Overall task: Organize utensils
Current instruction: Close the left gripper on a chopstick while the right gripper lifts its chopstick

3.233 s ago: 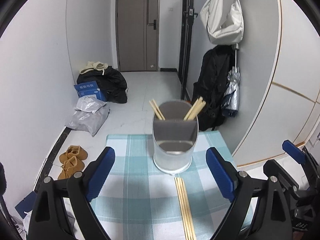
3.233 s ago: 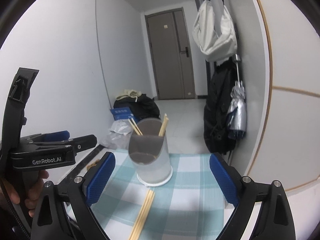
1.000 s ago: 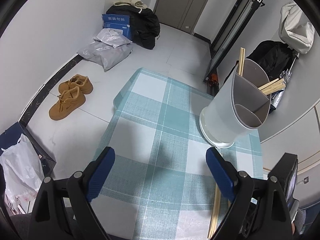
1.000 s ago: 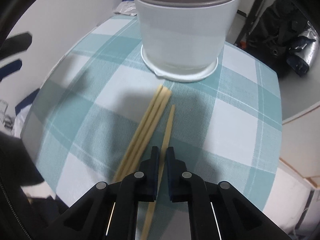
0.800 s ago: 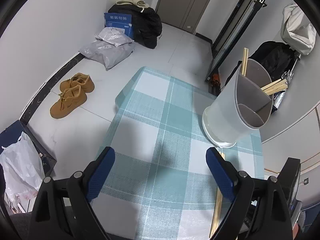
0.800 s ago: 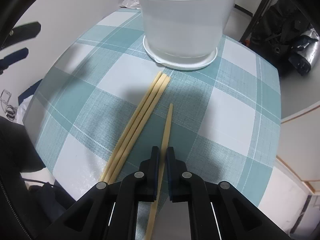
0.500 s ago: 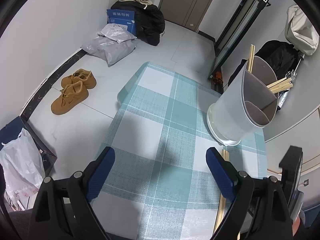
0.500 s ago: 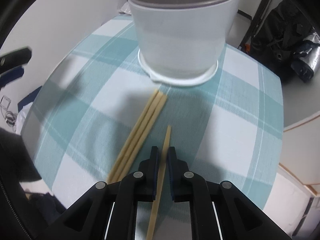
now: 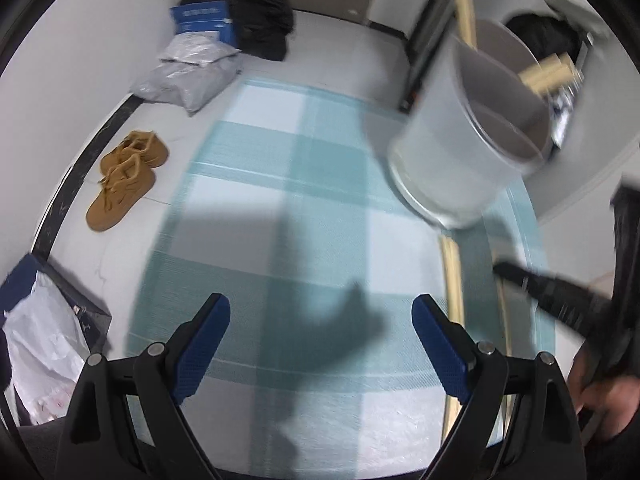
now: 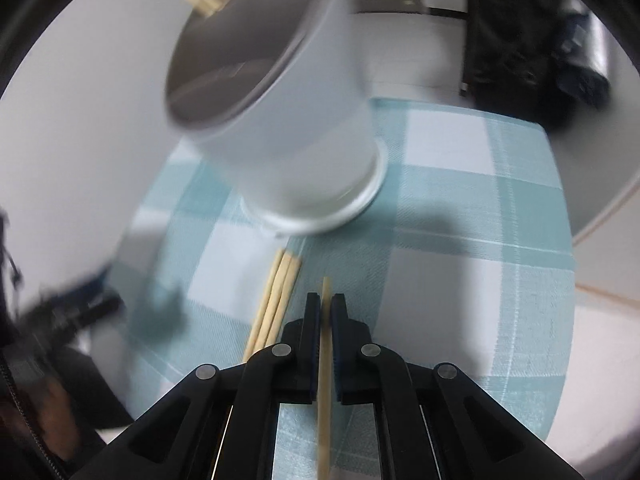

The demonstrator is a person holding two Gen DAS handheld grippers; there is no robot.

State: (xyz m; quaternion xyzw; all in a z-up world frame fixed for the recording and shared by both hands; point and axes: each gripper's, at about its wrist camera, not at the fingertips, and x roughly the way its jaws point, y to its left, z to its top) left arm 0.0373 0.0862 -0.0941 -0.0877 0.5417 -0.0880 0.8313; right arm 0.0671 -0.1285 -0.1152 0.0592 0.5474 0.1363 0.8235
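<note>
So our right gripper (image 10: 326,312) is clamped tight on a single chopstick (image 10: 325,380), which runs straight back between the black fingers with its tip poking out just past them. Right next to it on the left, three more chopsticks (image 10: 276,296) lie bundled together on the teal checked tablecloth (image 10: 480,208), their far ends almost at the base of the white utensil holder (image 10: 296,152). The holder stands on the far part of the cloth and looks pretty blurry in both views. It's got a divider inside, and a few chopsticks (image 9: 546,74) already stick out of the top.

Our left gripper (image 9: 320,344) is spread wide with nothing between its blue pads (image 9: 202,344), hanging over the near-left bit of the cloth, well apart from the holder. In its view the loose chopsticks sit off to the right.
</note>
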